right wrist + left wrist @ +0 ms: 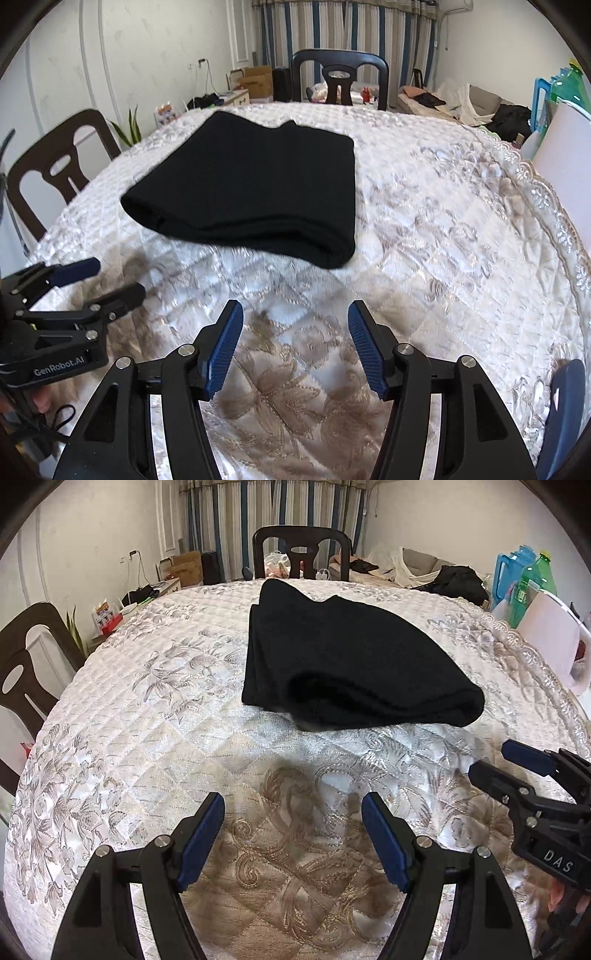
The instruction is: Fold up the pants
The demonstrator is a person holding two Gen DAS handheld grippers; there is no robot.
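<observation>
The black pants lie folded into a thick bundle on the quilted white tablecloth, toward the far half of the table; the same pants show in the right wrist view. My left gripper hangs open over bare cloth, well short of the bundle's near edge. My right gripper is open too, with nothing between its blue pads, also short of the pants. Each gripper appears in the other's view: the right gripper at the right edge, the left gripper at the left edge.
Dark chairs stand at the far side and at the left. A white bag and plastic bottles sit at the table's right edge. Boxes, a sofa and curtains fill the room behind.
</observation>
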